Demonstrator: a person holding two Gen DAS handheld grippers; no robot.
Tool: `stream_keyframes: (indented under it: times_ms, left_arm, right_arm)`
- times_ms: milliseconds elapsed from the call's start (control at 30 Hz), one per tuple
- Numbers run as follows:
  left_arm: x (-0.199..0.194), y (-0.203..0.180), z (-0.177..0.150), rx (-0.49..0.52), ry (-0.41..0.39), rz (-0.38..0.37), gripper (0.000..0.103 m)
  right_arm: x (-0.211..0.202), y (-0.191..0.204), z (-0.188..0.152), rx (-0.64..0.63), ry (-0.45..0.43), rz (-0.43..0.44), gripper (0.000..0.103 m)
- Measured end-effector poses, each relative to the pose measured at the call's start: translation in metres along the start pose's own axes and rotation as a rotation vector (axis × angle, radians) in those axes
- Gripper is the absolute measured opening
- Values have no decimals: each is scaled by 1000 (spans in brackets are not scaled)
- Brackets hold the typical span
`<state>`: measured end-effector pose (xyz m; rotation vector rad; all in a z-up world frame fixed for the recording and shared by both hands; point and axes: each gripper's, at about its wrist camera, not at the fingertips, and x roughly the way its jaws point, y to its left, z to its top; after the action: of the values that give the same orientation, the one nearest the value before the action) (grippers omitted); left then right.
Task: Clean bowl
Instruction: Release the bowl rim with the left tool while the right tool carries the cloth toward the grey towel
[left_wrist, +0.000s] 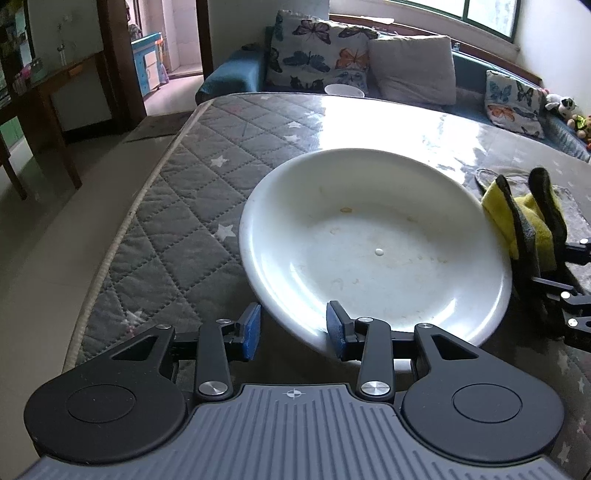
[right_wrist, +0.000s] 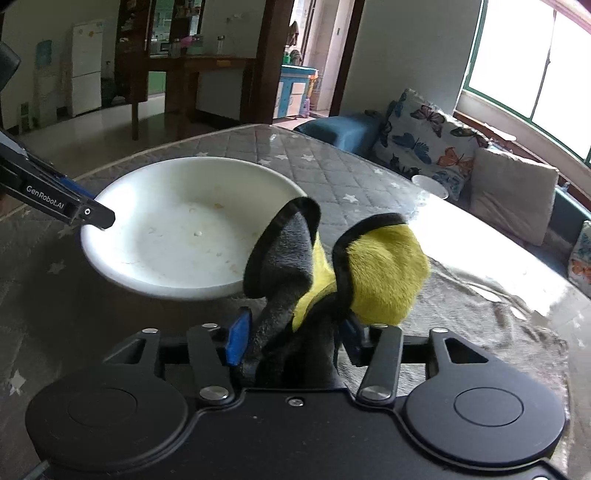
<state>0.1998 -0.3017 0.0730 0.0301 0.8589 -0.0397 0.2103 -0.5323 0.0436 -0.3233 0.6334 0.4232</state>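
Observation:
A wide white bowl (left_wrist: 373, 243) with a few crumbs and smears inside sits on the grey quilted star-pattern tabletop (left_wrist: 177, 192). My left gripper (left_wrist: 293, 330) is open and straddles the bowl's near rim, one blue pad outside and one inside. In the right wrist view the bowl (right_wrist: 173, 236) lies ahead to the left, with the left gripper (right_wrist: 98, 218) at its left rim. My right gripper (right_wrist: 295, 336) is shut on a yellow and grey cloth (right_wrist: 380, 273), held just beside the bowl's right rim. That cloth (left_wrist: 513, 218) also shows at the right in the left wrist view.
A small white cup (left_wrist: 343, 89) stands at the table's far edge. Behind it is a blue sofa with butterfly cushions (left_wrist: 317, 51) under a window. The table's left edge (left_wrist: 122, 229) drops to the floor; a dark wooden table (left_wrist: 48, 96) stands far left.

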Motion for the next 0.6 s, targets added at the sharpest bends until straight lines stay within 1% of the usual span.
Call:
stream_keyframes:
  times_ms: [100,233,333,433,533,600]
  left_arm:
    - [-3,-1,-1,4,-7,0,40]
    - [-6,0,-2,1,-13,-3,40]
    - [-7,0,-2,3,-16,-4,40]
    - [-8,1,-3,1,-18,-5,40]
    - [-9,2,-3,-1,-20,-5,42]
    - [-8,2,-3,-4,-20,-6,42]
  right_arm:
    - [-5,-1,1,5,-8,-3,62]
    - [-13,-2,3,12,-34,-30,62]
    - [-16,-4,6,14,-42,-22,62]
    - [-13,-6,10,17,-47,-32,62]
    - [-8,-12,11,53,-47,-18,63]
    - [-5,-17,11,77,-48,-25,63]
